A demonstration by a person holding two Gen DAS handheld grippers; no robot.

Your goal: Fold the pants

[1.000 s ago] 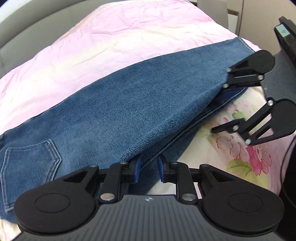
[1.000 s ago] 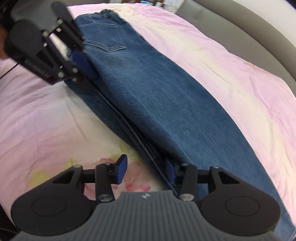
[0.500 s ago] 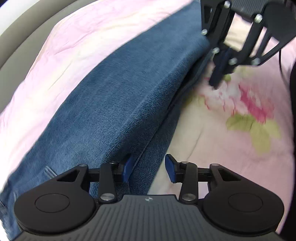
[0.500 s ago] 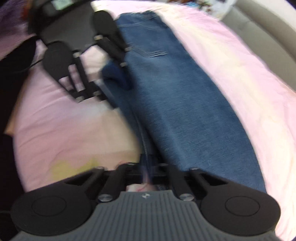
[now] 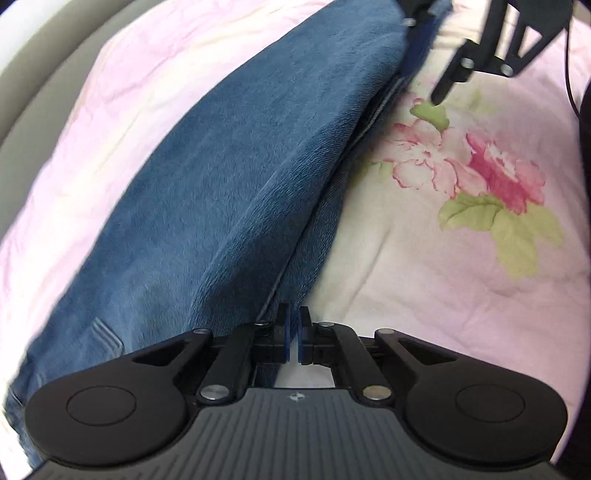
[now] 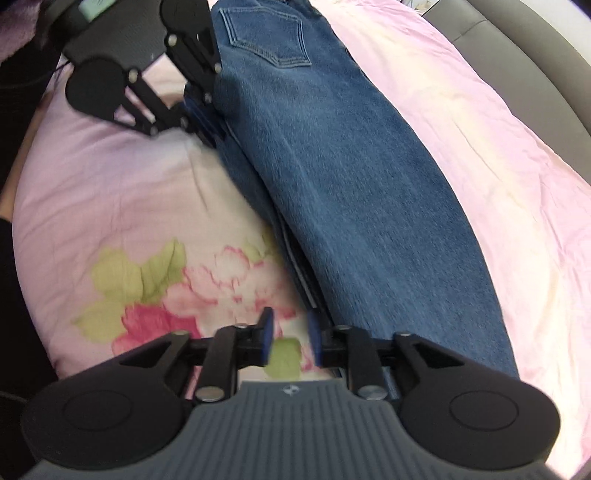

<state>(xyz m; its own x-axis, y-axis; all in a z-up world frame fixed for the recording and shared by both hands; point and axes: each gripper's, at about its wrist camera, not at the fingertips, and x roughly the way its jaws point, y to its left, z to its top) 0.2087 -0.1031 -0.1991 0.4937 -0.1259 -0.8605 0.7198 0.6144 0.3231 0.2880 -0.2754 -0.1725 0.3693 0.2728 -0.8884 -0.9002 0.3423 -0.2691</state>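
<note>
- The bed sheet (image 5: 461, 266), pink with a printed rose and green leaves, filled both views; a grey padded edge (image 6: 535, 66) curved round it at 1 o'clock in the right wrist view.
- The pants (image 5: 236, 177), blue denim, lay on that sheet folded lengthwise, 1 leg stacked on the other, the layered seam edges facing the flower print.
- In the left wrist view the denim ran as a long band from 7 o'clock up to 12 o'clock, with a corner of stitching at 8 o'clock.
- Only the right wrist view showed a whole back pocket (image 6: 264, 31), at 12 o'clock, and the band tapering toward 5 o'clock.
- The left gripper (image 5: 294, 332) sat at 6 o'clock of its own view, its blue pads pressed nearly together on the folded denim edge; the right wrist view showed it at 10 o'clock against that same edge.
- The right gripper (image 6: 290, 341) had its fingers parted and opening, with only the sheet's flower print between them, the denim edge just beside its right pad (image 6: 314, 341).
- The left wrist view caught that gripper only in part, blurred, at 1 o'clock.
</note>
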